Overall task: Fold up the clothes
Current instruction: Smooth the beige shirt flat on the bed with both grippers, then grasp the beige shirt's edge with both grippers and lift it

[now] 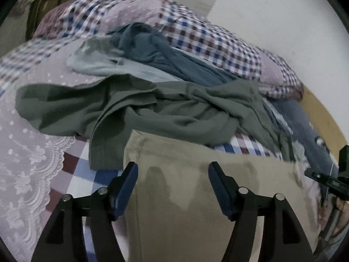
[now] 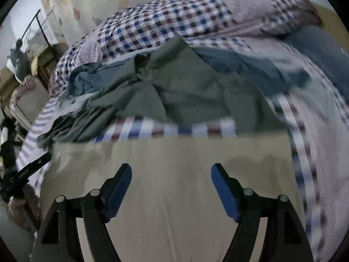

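A beige garment (image 1: 192,196) lies flat on the bed, its far edge straight. My left gripper (image 1: 172,170) is open above its left part, with nothing between the blue pads. My right gripper (image 2: 171,171) is open over the same beige garment (image 2: 174,196), also holding nothing. Beyond it lies a crumpled grey-green top (image 1: 152,113) (image 2: 185,87). Farther back are a dark teal garment (image 1: 152,48) (image 2: 240,65) and a pale blue one (image 1: 109,65). The right gripper's body (image 1: 327,176) shows at the right edge of the left wrist view.
The bed has a checked and lilac dotted cover (image 1: 32,142) (image 2: 316,152). A rolled checked quilt (image 1: 207,37) (image 2: 163,21) lies along the far side by the wall. Denim (image 1: 305,126) lies at the right. A dark rack and furniture (image 2: 28,65) stand left of the bed.
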`<state>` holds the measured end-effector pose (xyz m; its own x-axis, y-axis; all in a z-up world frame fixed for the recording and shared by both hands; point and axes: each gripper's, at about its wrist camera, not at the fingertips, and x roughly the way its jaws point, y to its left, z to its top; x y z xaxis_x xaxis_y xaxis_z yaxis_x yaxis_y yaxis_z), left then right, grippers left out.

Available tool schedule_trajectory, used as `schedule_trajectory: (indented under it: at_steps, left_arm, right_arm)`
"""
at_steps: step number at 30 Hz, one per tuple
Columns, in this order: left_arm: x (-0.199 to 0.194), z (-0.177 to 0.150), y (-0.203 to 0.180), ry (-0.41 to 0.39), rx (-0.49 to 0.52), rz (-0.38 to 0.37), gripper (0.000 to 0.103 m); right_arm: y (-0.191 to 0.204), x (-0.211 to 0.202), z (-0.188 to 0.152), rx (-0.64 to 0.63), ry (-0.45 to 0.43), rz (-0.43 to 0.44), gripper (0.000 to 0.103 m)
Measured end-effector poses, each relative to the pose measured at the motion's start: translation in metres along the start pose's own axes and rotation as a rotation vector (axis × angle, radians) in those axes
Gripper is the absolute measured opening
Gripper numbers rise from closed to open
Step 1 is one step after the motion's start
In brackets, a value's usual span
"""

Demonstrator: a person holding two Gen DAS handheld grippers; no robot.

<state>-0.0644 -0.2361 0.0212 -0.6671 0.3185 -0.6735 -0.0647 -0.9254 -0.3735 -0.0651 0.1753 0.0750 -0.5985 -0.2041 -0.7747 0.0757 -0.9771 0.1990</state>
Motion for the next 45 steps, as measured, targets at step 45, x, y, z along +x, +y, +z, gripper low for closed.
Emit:
schedule_trajectory:
  at_steps: [45]
  left_arm:
    - [-0.175, -0.247, 0.028, 0.091, -0.603, -0.043, 0.082]
  right_arm:
    - [0.165, -0.137, -0.277, -0.657, -0.372, 0.038, 0.088]
